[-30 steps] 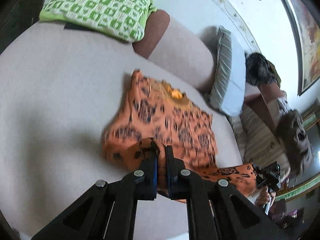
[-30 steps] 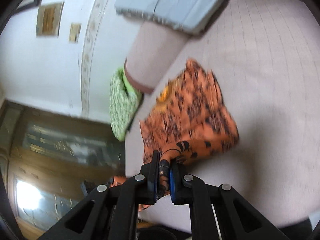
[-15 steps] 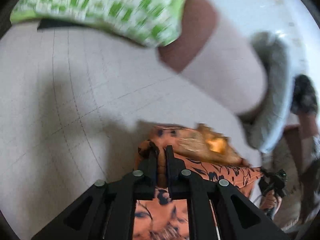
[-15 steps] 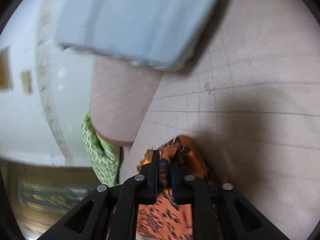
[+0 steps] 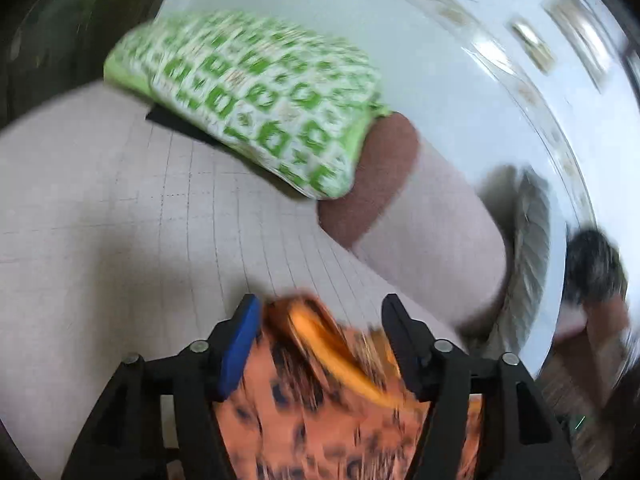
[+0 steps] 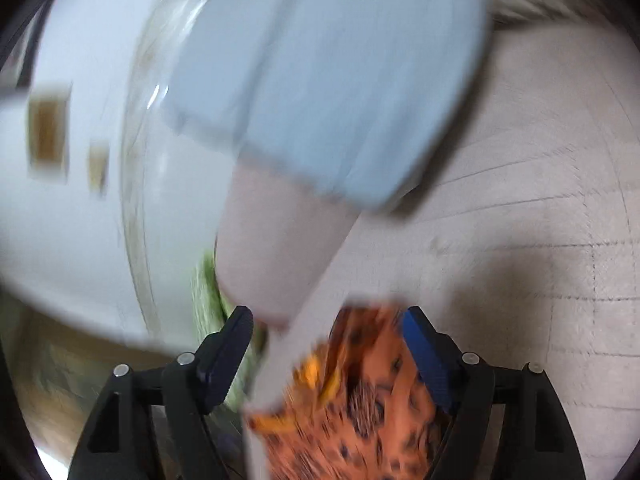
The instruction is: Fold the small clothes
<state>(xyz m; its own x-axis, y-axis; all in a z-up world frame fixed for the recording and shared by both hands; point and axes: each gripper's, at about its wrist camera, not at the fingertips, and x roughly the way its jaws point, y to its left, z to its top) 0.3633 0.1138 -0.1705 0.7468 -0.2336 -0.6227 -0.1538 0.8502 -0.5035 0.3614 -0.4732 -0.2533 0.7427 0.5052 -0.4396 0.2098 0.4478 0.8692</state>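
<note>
Orange fabric with a dark leopard-like print, a small garment [image 5: 320, 408], is lying across the lower centre of both of my views, resting on the pale beige quilted cushion surface [image 5: 120, 220]. In the left wrist view my left gripper [image 5: 320, 320] is standing wide apart, its jaws having just been opening; the garment is sitting between the 2 fingers, with its brighter orange edge running diagonally there, and the blue pad on the left finger is just beside the cloth without pressing it. In the right wrist view my right gripper [image 6: 326, 328] is likewise spread wide, its jaws having just been opening too, and the garment [image 6: 360, 400] is lying between them, close against the blue pad of the right finger. Motion blur is hiding whether cloth and pad are touching.

Toward the upper left of the left view, a green-and-white patterned pillow [image 5: 256, 96] is leaning on a brown-and-beige bolster [image 5: 376, 184]. A pale blue-grey cushion [image 6: 328, 80] is filling the upper centre of the right view, above the same beige surface [image 6: 540, 200].
</note>
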